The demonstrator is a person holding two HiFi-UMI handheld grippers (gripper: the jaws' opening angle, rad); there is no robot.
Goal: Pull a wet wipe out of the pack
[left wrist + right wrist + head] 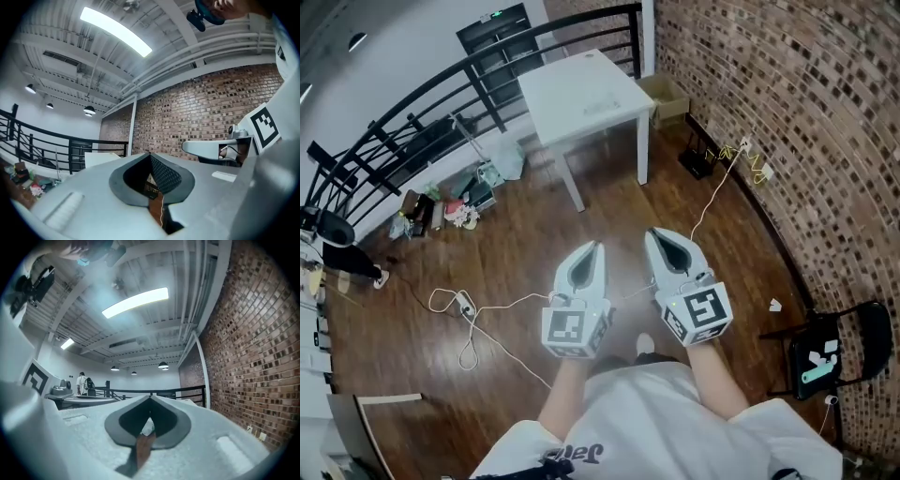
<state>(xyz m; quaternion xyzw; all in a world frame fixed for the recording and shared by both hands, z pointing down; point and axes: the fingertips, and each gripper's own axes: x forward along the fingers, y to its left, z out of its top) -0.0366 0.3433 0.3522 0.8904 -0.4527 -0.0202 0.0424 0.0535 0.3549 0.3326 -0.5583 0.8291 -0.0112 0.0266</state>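
Far left, clutter (441,211) sits on the wooden floor (516,253) below the black railing (441,103), a white cable (465,304) looping nearby; the left gripper (597,247) is held level over the floor, jaws closed tip to tip, nothing between them; ahead stands the white surface (572,80) with a pale flat thing (602,108) on it, too small to say whether that's the pack; the right gripper (651,234) is just beside the left, jaws closed and empty too; brick wall (787,112) and black chair (839,342) on the far right.
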